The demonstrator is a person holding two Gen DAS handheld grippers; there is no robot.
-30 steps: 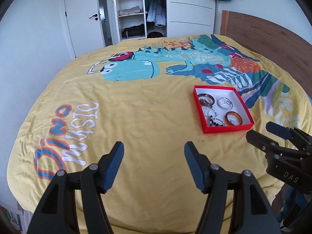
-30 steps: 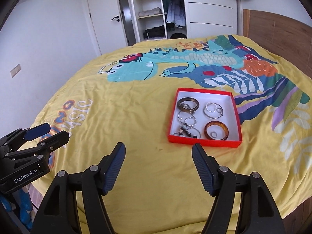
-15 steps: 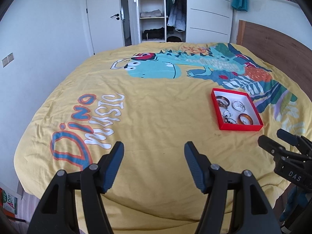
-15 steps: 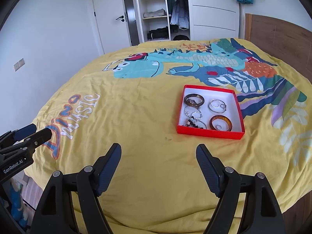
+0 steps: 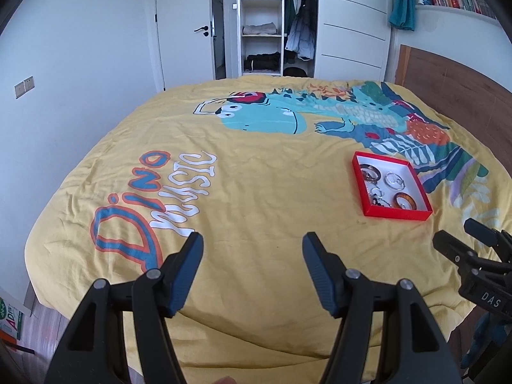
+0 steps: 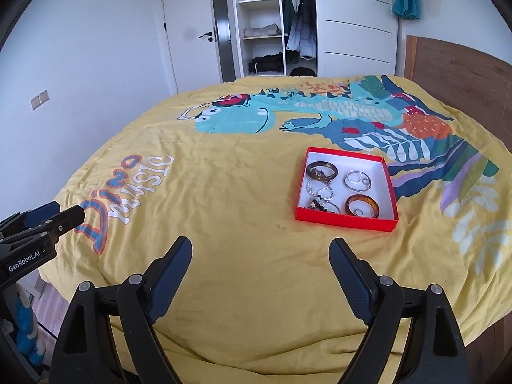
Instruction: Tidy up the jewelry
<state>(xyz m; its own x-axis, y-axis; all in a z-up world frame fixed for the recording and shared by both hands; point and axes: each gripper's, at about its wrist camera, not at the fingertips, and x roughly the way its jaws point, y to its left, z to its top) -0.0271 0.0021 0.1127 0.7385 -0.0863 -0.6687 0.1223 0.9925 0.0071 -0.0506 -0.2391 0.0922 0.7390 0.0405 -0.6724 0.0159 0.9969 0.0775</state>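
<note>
A red tray (image 6: pixel 345 219) with a white inside lies on the yellow dinosaur bedspread (image 6: pixel 224 192). It holds a dark bangle (image 6: pixel 321 171), a silver ring bracelet (image 6: pixel 357 180), an amber bangle (image 6: pixel 362 205) and silver chains with dark beads (image 6: pixel 320 198). The tray also shows in the left wrist view (image 5: pixel 396 213), at the right. My right gripper (image 6: pixel 260 259) is open and empty, well short of the tray. My left gripper (image 5: pixel 252 256) is open and empty over the bed's near edge, left of the tray.
A wooden headboard (image 6: pixel 464 73) runs along the right of the bed. An open wardrobe (image 6: pixel 278 32) and a white door (image 6: pixel 188 35) stand beyond the far edge. The floor shows below the bed's near edge (image 5: pixel 32 316).
Both grippers have pulled back and up from the bed, so the tray looks smaller and farther. Both stay open and empty.
</note>
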